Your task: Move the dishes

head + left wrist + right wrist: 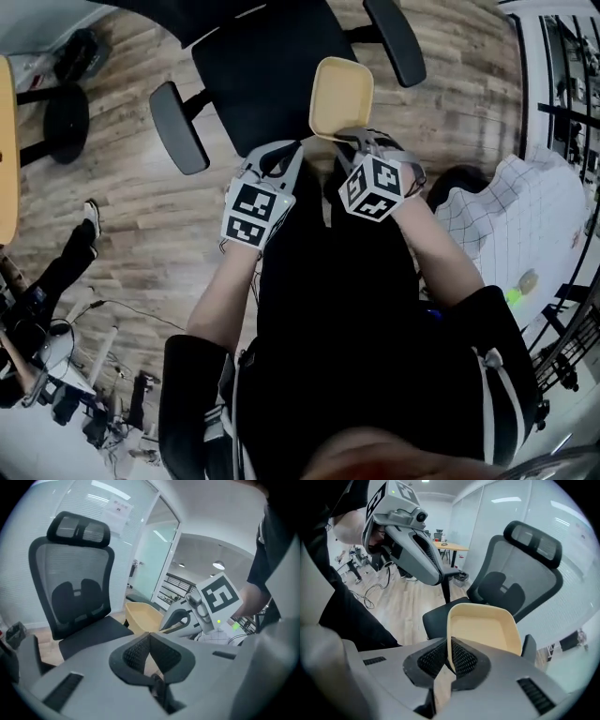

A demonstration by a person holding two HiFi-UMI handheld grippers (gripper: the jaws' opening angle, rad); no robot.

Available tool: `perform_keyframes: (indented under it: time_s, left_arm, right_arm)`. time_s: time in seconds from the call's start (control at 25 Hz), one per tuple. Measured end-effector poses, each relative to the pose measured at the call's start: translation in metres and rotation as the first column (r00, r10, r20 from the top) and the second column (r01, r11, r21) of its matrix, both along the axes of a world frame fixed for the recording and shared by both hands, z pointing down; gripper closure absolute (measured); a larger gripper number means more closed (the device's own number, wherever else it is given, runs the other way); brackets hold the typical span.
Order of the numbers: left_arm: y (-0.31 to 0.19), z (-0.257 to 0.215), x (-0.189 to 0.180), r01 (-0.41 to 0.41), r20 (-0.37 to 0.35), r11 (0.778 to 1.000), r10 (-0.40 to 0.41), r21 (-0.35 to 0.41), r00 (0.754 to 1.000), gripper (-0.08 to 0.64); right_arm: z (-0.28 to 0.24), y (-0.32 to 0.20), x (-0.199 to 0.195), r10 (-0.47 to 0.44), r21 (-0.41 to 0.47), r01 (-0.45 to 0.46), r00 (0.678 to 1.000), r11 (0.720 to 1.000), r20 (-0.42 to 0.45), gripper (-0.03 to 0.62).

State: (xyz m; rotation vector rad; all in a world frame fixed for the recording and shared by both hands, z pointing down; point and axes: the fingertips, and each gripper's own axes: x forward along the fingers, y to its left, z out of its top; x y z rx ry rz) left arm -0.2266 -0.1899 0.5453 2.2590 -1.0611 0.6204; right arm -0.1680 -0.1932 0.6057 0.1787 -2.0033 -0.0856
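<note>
Pinched yellow dish [483,629] by near rim in right gripper [449,656] | poised dish in air over chair [267,70] seat, long axis running straight ahead of jaws | held left gripper [150,652] closed, empty, just beside right.

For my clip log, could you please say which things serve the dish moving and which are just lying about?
Job: yellow dish, right gripper shut on its rim, left gripper shut, empty.
Lying about: office chair, gridded cloth, wooden desk.
</note>
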Motion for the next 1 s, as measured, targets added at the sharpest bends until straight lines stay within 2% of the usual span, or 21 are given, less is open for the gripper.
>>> perform_keyframes:
  time_s: [0.28, 0.44, 0.6, 0.68, 0.8, 0.88, 0.92, 1.0]
  left_arm:
    - [0.014, -0.063, 0.081, -0.110, -0.033, 0.992, 0.111, 0.057, 0.993, 0.555]
    - [0.022, -0.089, 0.146, -0.243, -0.026, 0.963, 0.248, 0.120, 0.968, 0.555]
    - [0.046, -0.108, 0.208, -0.323, 0.000, 0.933, 0.327, 0.156, 0.945, 0.555]
    - [0.055, -0.118, 0.240, -0.378, -0.006, 0.907, 0.386, 0.185, 0.923, 0.555]
    - [0.066, -0.128, 0.280, -0.462, -0.024, 0.854, 0.481, 0.239, 0.876, 0.555]
    - [0.075, -0.128, 0.301, -0.504, -0.048, 0.829, 0.529, 0.243, 0.847, 0.555]
    - [0.076, -0.130, 0.312, -0.527, -0.059, 0.814, 0.555, 0.244, 0.830, 0.555]
    - [0.074, -0.136, 0.333, -0.584, -0.062, 0.771, 0.615, 0.255, 0.786, 0.555]
  right_arm:
    - [-0.072, 0.024, 0.091, 0.148, 0.030, -0.150, 0.987, 0.988, 0.058, 0.561]
    - [-0.101, 0.039, 0.153, 0.255, 0.085, -0.261, 0.964, 0.962, 0.076, 0.561]
    - [-0.128, 0.075, 0.206, 0.319, 0.101, -0.329, 0.942, 0.939, 0.104, 0.561]
    - [-0.138, 0.092, 0.229, 0.373, 0.104, -0.385, 0.920, 0.917, 0.116, 0.561]
    - [-0.146, 0.114, 0.252, 0.458, 0.105, -0.471, 0.880, 0.876, 0.121, 0.561]
    - [-0.150, 0.128, 0.264, 0.503, 0.119, -0.513, 0.858, 0.850, 0.105, 0.561]
    - [-0.153, 0.132, 0.272, 0.528, 0.126, -0.537, 0.844, 0.834, 0.097, 0.561]
    - [-0.159, 0.133, 0.288, 0.587, 0.136, -0.593, 0.805, 0.793, 0.089, 0.561]
